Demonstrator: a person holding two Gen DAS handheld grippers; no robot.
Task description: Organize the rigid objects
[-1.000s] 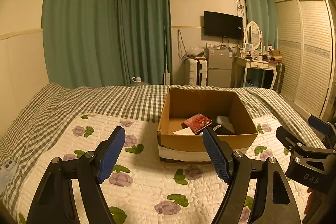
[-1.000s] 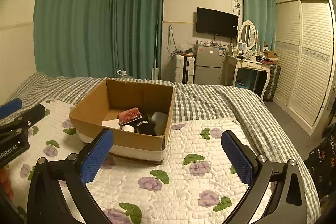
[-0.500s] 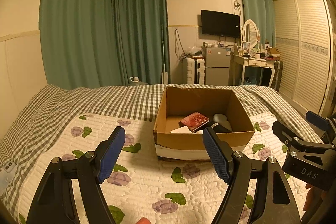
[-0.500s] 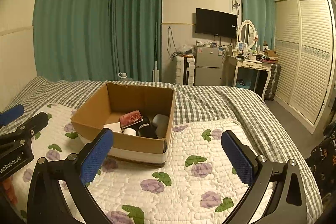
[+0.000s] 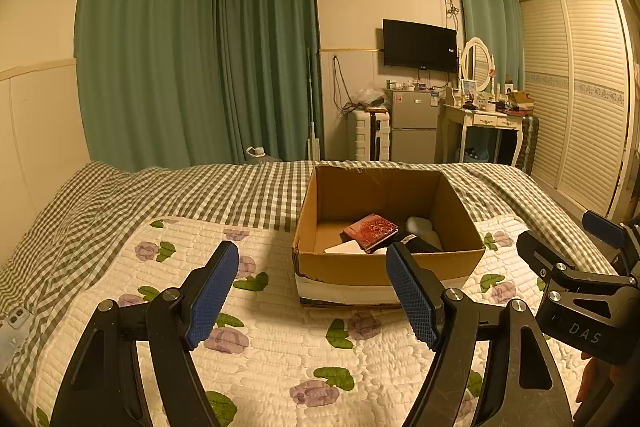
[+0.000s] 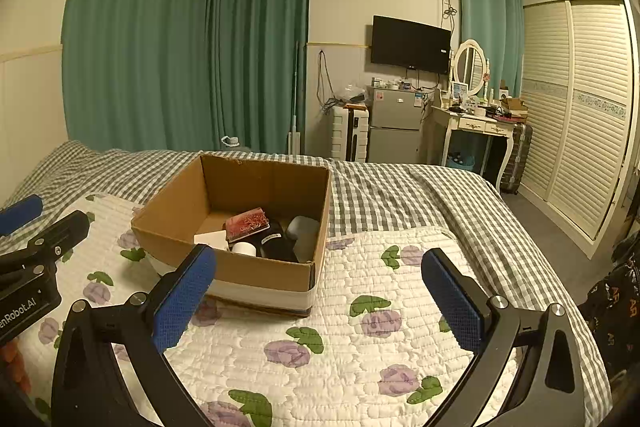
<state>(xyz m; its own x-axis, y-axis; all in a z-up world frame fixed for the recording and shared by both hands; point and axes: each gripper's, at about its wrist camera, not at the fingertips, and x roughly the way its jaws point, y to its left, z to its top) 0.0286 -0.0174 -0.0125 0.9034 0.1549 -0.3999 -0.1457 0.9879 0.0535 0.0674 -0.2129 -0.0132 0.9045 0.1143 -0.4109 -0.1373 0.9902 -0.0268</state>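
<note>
An open cardboard box [image 5: 384, 269] [image 6: 240, 267] sits on the quilted bed. Inside lie a red patterned booklet [image 5: 372, 230] [image 6: 246, 223], a white card [image 5: 342, 247] [image 6: 211, 239], a black object [image 6: 276, 247], a grey rounded object [image 5: 420, 225] [image 6: 302, 227] and a small white cylinder [image 6: 244, 248]. My left gripper [image 5: 312, 291] stands open over the quilt, short of the box and slightly left of it. Held open too, my right gripper [image 6: 318, 301] hovers in front of the box's right corner. Neither holds anything. Each gripper shows at the edge of the other's view.
The floral quilt [image 5: 280, 339] covers the near bed, a checked blanket [image 5: 224, 191] the far part. Beyond stand green curtains [image 5: 192, 67], a suitcase [image 5: 370, 137], a small fridge [image 5: 412, 129], a dressing table [image 5: 488, 119] and a louvred wardrobe [image 6: 576, 107]. A phone-like thing [image 5: 16, 317] lies at the left edge.
Both cameras have pulled back and lifted slightly, so the box looks a little farther off and lower. The jaws have stayed open and empty.
</note>
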